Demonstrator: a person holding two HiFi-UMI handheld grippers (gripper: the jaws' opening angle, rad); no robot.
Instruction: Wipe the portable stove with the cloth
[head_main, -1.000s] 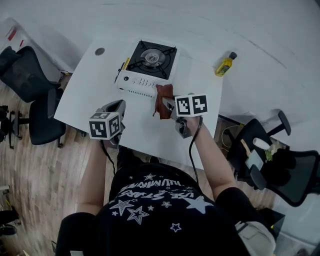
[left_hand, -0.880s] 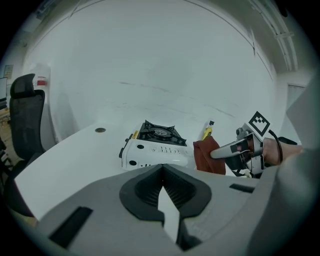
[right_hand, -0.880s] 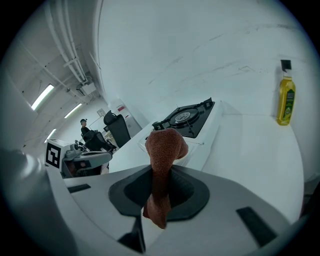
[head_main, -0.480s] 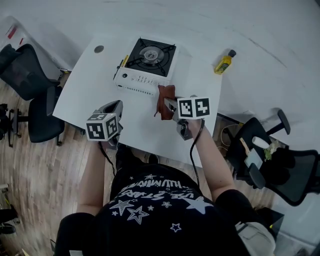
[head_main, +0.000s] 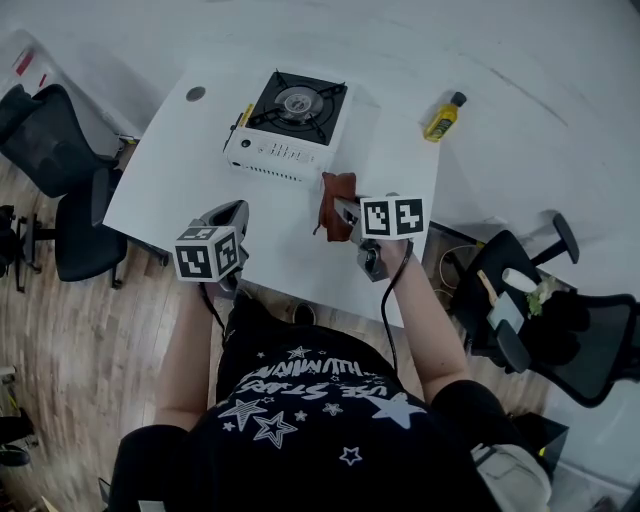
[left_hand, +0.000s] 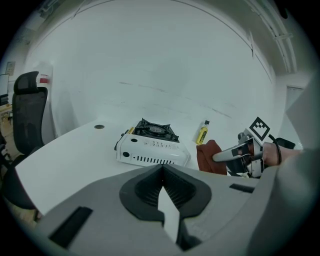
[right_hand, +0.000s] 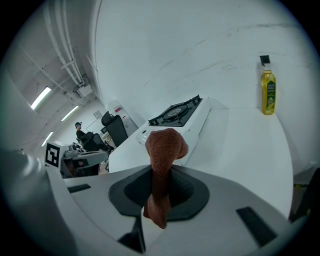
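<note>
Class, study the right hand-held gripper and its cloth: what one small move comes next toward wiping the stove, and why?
Probably carry the right hand-held gripper forward to the portable stove: its jaws are shut on the brown cloth, which hangs just short of the stove's front, apparently not touching it.

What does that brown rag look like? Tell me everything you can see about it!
The cloth is reddish-brown and looks soft and nubbly, like knitted fabric. It is scrunched into a narrow bundle. The right gripper pinches its middle between the jaws, so a rounded lump sticks out ahead and a tail hangs below. It sits over the white table, close to the stove.
</note>
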